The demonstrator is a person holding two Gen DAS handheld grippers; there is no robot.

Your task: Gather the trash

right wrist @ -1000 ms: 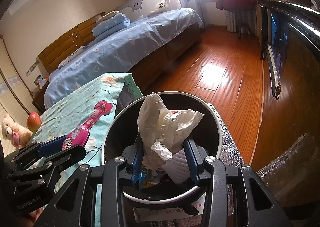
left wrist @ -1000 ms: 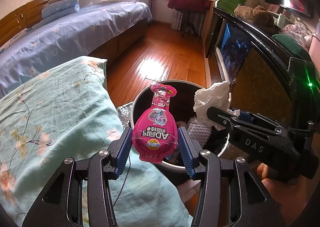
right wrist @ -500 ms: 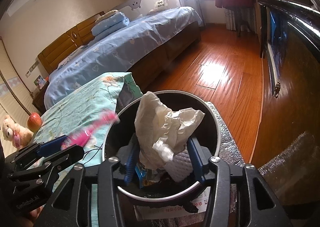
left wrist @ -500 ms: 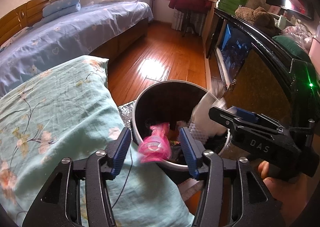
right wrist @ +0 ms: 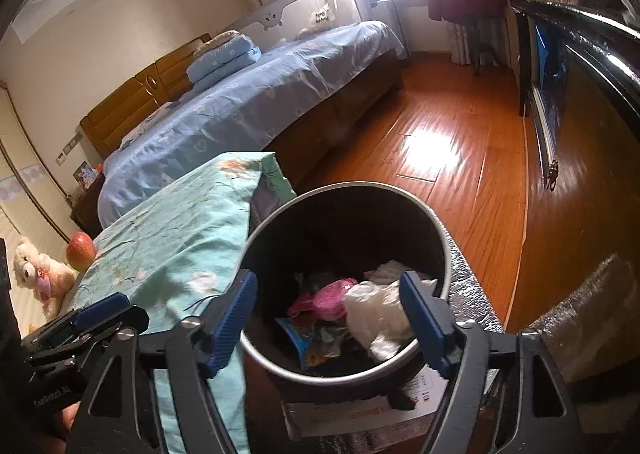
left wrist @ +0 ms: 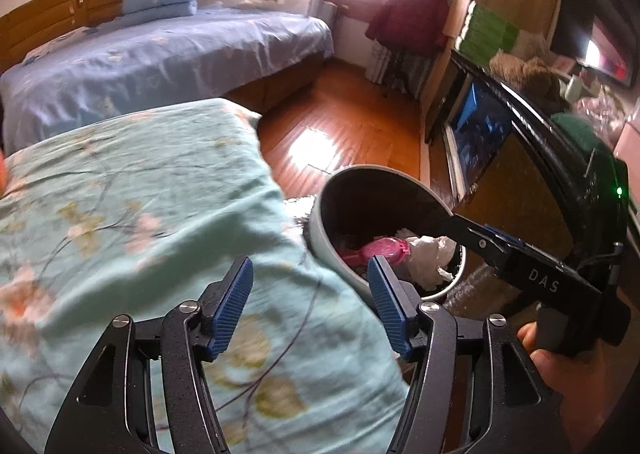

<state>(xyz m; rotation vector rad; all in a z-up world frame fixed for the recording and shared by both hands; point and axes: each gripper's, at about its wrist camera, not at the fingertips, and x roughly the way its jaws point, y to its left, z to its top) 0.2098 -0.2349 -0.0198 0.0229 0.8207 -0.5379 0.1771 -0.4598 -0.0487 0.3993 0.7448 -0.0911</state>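
Already inside the round grey-rimmed bin, the glossy pink plastic packet and crumpled white tissue look feather-light and crushable, best pinched at an edge; left gripper and right gripper are opening, empty.

Below the right gripper, whose empty jaws are opening, the bin mouth gapes free; wrappers and tissue fill its bottom. The floral quilt crowds its left rim.
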